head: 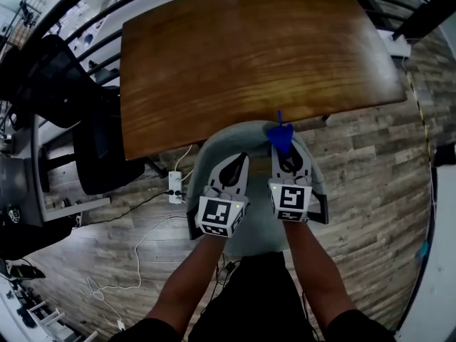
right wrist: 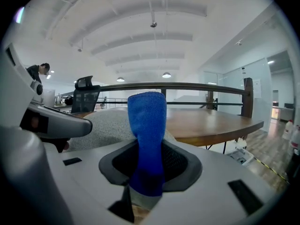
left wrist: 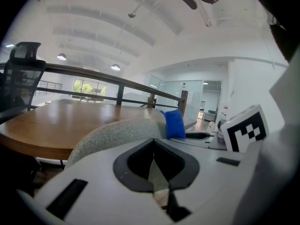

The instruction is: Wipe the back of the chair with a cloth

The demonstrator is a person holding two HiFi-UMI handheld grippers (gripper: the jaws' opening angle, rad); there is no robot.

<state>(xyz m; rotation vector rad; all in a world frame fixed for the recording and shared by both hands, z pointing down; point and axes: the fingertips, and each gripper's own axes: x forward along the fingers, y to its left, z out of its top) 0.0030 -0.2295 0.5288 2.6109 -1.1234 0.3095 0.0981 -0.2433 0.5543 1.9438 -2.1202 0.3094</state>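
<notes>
While my right gripper (head: 287,161) clamps the blue cloth (right wrist: 147,139) at the grey chair back's (left wrist: 117,132) top edge, my left gripper (left wrist: 158,175) is alongside, jaws together.

Ahead of our right tool (head: 286,157) the bench (head: 249,55) edge runs just beyond the chair back (head: 211,152), so we have little room forward. Left of our left tool (head: 229,168), a black office chair (head: 85,120) stands well apart; rightward, open floor (head: 370,191).
</notes>
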